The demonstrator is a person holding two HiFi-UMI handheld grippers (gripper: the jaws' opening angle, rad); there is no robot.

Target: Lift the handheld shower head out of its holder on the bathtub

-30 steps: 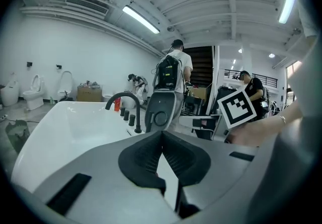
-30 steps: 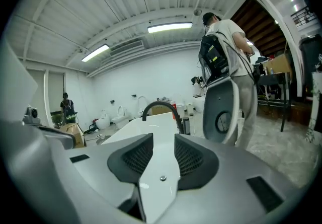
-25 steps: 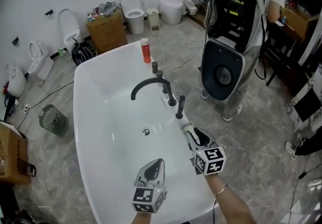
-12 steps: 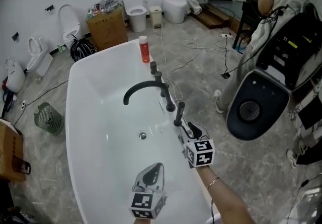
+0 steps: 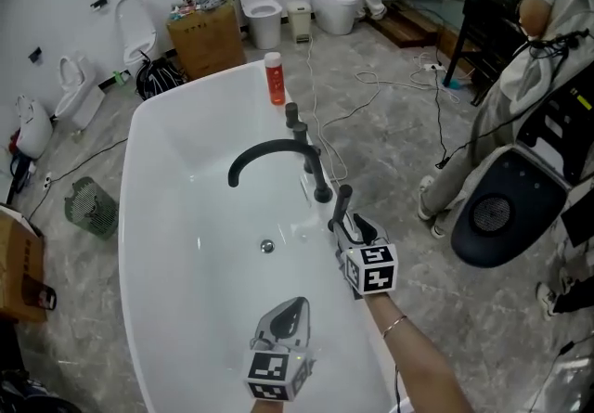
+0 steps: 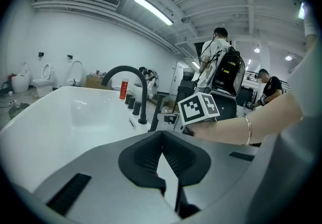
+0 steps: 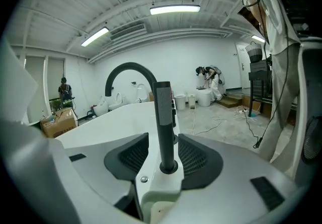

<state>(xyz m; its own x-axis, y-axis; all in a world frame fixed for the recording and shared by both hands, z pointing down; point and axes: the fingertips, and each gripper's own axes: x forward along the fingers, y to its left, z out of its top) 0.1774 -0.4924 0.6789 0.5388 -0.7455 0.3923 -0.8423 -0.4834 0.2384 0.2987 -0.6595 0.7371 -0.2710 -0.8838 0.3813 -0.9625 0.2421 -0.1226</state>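
Observation:
The handheld shower head (image 5: 342,200) is a dark, slim stick standing upright in its holder on the right rim of the white bathtub (image 5: 139,216). My right gripper (image 5: 343,224) reaches it from the near side. In the right gripper view the shower head (image 7: 163,117) stands between the two pads with a gap on each side, and the jaws are opening. My left gripper (image 5: 294,303) hovers over the near end of the tub. Its pads meet at the tips with nothing between them, as the left gripper (image 6: 162,135) view shows.
A black arched faucet (image 5: 269,156) and dark knobs (image 5: 291,114) line the rim beyond the shower head, with an orange bottle (image 5: 275,79) at the far end. A person carrying bulky gear (image 5: 520,170) stands to the right. Toilets, a cardboard box (image 5: 209,38) and floor cables (image 5: 371,86) lie beyond.
My right gripper has moved forward along the rim until its jaws flank the shower head. The left gripper has sunk lower over the tub. The person at right has shifted away rightward.

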